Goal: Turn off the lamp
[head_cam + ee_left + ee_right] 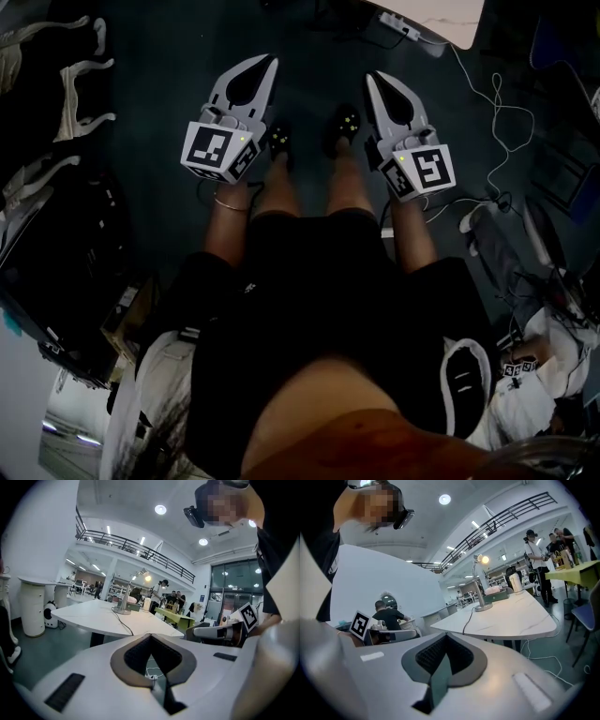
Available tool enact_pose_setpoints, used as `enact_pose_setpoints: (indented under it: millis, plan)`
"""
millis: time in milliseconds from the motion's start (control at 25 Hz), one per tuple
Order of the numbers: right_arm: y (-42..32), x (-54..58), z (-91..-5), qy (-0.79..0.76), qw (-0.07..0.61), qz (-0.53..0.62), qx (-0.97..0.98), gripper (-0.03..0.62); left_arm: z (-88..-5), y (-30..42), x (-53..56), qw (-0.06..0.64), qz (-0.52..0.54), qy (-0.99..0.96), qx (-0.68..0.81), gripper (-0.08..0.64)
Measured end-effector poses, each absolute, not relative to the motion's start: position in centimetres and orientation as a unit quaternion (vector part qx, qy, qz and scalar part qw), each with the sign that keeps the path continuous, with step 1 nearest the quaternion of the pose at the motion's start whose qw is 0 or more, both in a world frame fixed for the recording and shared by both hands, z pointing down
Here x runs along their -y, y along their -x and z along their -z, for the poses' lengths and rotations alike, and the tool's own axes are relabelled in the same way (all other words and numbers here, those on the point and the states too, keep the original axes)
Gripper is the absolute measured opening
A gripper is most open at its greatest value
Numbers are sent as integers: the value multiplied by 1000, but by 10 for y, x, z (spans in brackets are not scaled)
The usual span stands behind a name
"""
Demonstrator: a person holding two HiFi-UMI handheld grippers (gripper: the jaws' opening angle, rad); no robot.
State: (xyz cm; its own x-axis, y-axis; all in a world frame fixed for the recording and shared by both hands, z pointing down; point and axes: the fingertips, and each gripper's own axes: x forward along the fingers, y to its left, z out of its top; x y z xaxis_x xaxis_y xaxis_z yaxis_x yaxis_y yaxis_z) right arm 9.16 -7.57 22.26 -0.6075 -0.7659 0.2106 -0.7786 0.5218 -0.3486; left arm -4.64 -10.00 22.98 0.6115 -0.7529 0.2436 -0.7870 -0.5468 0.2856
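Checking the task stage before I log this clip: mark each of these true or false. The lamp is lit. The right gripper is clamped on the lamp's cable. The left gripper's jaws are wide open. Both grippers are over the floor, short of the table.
1. The lamp on the white table is lit. True.
2. The right gripper is clamped on the lamp's cable. False: its jaws are shut on nothing, and the cable lies on the tabletop well ahead of it.
3. The left gripper has its jaws wide open. False: they are together, with nothing between them.
4. Both grippers are over the dark floor, short of the table. True: they are held low in front of the person's legs.
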Motion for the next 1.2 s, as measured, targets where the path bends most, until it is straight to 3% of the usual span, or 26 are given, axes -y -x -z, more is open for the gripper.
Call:
enact_pose_setpoints:
  millis: [840, 1200]
  plan:
    - [-85, 150, -318, -411, 23, -205, 888, 2, -335, 6, 145, 215, -72, -871, 436, 8]
    - [-67, 170, -370, -412, 52, -210, 885, 59, -394, 5, 153, 226, -96, -871, 425, 8]
